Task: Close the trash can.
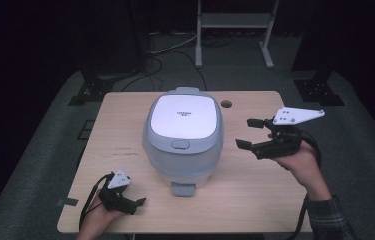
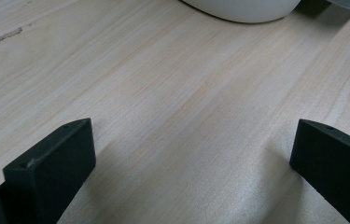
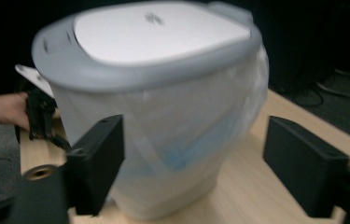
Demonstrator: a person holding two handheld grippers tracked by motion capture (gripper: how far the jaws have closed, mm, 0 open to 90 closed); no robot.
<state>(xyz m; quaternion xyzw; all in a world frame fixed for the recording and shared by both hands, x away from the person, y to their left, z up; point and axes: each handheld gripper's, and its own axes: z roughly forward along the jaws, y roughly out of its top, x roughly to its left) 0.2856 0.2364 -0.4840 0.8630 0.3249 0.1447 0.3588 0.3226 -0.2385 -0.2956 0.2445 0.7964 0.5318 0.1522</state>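
At table centre stands the lidded bin [image 1: 182, 140]. Right gripper [image 1: 249, 133] held level beside it, aimed at its side, jaws spread, nothing between. Left gripper [image 1: 136, 204] rests low near the front edge, jaws apart, empty.

A lab or recording studio: black-curtained walls, a lone wooden counter [image 1: 255, 195] on grey carpet, floor cables [image 1: 175, 47], a metal stand [image 1: 235, 30] at the far side.
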